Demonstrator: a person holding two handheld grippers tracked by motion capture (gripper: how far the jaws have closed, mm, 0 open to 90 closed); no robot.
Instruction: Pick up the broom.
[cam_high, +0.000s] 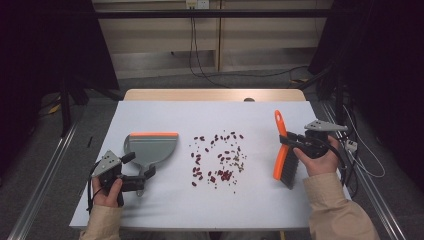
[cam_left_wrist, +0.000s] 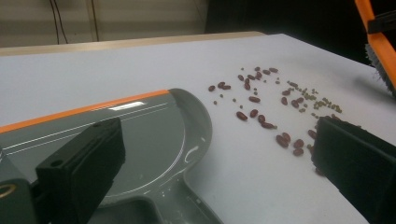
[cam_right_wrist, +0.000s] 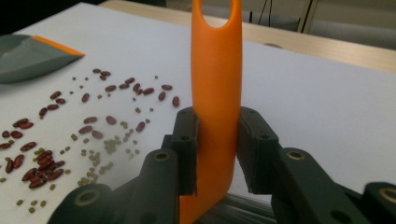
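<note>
My right tongs (cam_high: 289, 140) grip the orange brush (cam_high: 281, 150) near the worktop's (cam_high: 165, 112) right edge; my left tongs (cam_high: 141, 175) gape open around the dustpan (cam_high: 151, 149) handle.

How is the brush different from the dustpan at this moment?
The brush is slim, with dark bristles; the dustpan is a broad grey scoop. The right claw is shut on the brush's handle, while the dustpan lies flat on the table between the open jaws of the left claw. Both have orange parts.
</note>
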